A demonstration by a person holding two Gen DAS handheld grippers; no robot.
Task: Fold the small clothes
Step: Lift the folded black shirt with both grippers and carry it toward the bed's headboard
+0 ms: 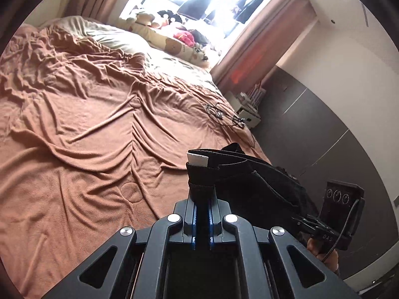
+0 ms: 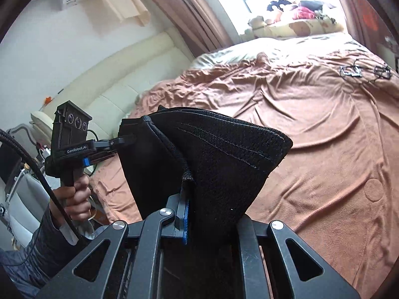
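Black linkage bars fill the bottom of the left wrist view, and past them the left gripper (image 1: 202, 194) is clamped on a corner of the black garment (image 1: 249, 182), its fingertips buried in the cloth. A white tag (image 1: 197, 160) sticks out at the garment's top edge. The garment hangs in the air above the near corner of the bed (image 1: 74, 124), clear of the brown cover. To the garment's right the right gripper (image 1: 303, 220) holds its other end, its fingers mostly hidden by cloth and the hand below it cut off by the frame edge. Tangled cables (image 1: 222, 114) lie on the bed beyond the garment.

From the right wrist view, the garment (image 2: 224, 154) drapes over the right gripper (image 2: 197, 199), hiding one finger entirely; only a blue pad edge (image 2: 185, 214) shows, pressed into the cloth. Left of the garment, this view alone shows the left hand (image 2: 78, 194) fisted around the upright handle, with the left gripper (image 2: 127, 139) pinching the garment's far corner, level. A cream headboard (image 2: 119, 74) stands behind the garment.
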